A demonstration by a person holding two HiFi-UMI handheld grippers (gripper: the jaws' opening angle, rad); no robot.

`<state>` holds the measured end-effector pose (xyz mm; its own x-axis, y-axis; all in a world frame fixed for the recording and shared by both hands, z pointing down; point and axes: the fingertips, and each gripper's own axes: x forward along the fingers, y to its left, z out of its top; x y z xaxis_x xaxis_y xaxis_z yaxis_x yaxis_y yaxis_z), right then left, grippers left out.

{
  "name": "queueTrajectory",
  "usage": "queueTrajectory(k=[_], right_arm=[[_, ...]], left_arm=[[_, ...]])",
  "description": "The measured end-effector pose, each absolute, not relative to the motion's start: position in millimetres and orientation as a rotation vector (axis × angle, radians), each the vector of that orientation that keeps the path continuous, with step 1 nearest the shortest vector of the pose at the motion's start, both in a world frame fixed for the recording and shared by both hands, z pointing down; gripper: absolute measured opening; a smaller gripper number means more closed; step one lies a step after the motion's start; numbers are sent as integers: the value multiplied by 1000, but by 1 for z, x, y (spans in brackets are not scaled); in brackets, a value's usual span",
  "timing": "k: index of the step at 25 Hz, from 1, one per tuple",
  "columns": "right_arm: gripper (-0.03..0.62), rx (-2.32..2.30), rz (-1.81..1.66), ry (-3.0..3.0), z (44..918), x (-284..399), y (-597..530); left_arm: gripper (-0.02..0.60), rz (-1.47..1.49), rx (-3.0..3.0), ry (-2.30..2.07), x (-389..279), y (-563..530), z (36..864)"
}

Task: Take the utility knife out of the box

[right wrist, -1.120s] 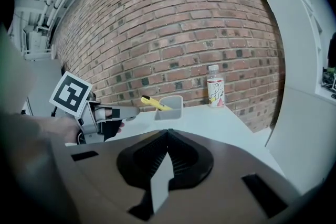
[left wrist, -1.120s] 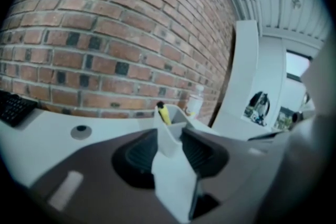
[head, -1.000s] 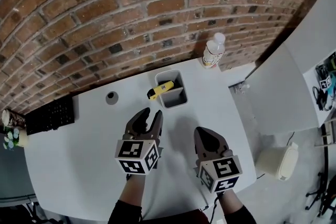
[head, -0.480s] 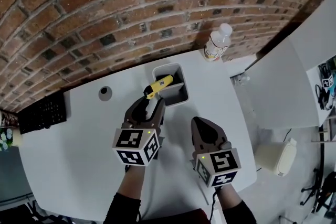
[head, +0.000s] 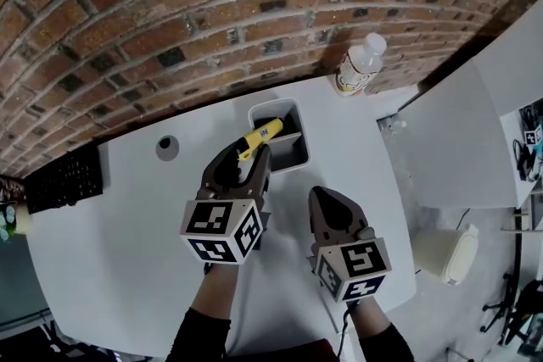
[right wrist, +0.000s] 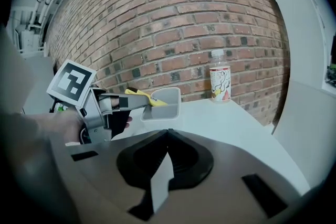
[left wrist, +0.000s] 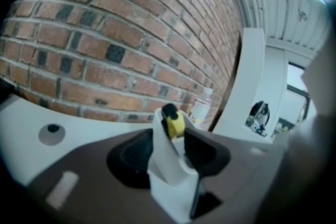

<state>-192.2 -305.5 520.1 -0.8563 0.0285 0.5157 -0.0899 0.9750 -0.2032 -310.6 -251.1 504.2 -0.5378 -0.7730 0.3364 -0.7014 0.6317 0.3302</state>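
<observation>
Working at a white table [head: 110, 242] set against a red brick wall [head: 170, 4]. Standing upright at the far edge, close to the bricks: a clear plastic bottle [head: 360, 64] with a white cap and a yellow-printed label. Sitting a little nearer and to the bottle's left: a grey open-topped box [head: 303, 150], split by a divider into two compartments. Leaning out of what looks like the far compartment: the yellow utility knife [head: 261, 134], tilted, its body crossing the box's left rim and its black end sticking out over the table.

Reaching the left gripper [head: 244, 158] up to that black end, jaws apart and just now opening wider. Showing, in the left gripper view, the knife's end and the box's near corner in the gap between the jaws, with neither pad pressing on them.

Hovering the right gripper [head: 327, 197] nearer the person, to the right of the left one and short of the box, jaws together with nothing between them.

Lying farther left on the table, well apart from the box: a small round grey disc [head: 167, 147].
</observation>
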Motion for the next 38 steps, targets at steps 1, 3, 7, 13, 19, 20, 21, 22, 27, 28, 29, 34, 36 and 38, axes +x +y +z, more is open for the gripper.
queueTrajectory(k=[1,3,7,13,19,20,21,22,27,28,29,34,36,38], right_arm=[[8,41,304,-2577,521,-193,-305],[8,37,311,-2572,522,-194,-304],[8,32,311,-2567,524,-195,-304],[8,47,301,-2590,523,-196,-309],[8,56,307,-2584,523,-193,-311],[8,56,311,-2583,523,-192,-311],[8,55,315,-2582,523,-192,-311],[8,56,319,-2582,523,-192,-312],[8,65,317,-2583,521,-190,-314],[8,66,312,-2586,520,-191,-314],[8,65,307,-2589,518,-191,-314],[8,64,294,-2603,511,-191,-312],[8,63,291,-2606,508,-191,-310],[8,54,296,-2599,505,-189,-306]], left_arm=[[172,-215,1160,-2406,-312,-251,503],[172,-216,1159,-2412,-315,-253,501],[170,-209,1164,-2425,-320,-256,497],[122,-170,1148,-2449,-322,-258,493],[104,-115,1131,-2463,-323,-258,492],[103,-100,1133,-2465,-322,-258,491],[101,-84,1135,-2467,-322,-259,491],[101,-71,1139,-2469,-321,-259,490],[93,-43,1162,-2475,-317,-262,487],[92,-39,1168,-2478,-317,-262,485],[91,-34,1172,-2482,-316,-262,484],[86,-29,1196,-2507,-313,-260,476],[86,-33,1207,-2526,-312,-260,471],[86,-38,1217,-2546,-310,-258,464]])
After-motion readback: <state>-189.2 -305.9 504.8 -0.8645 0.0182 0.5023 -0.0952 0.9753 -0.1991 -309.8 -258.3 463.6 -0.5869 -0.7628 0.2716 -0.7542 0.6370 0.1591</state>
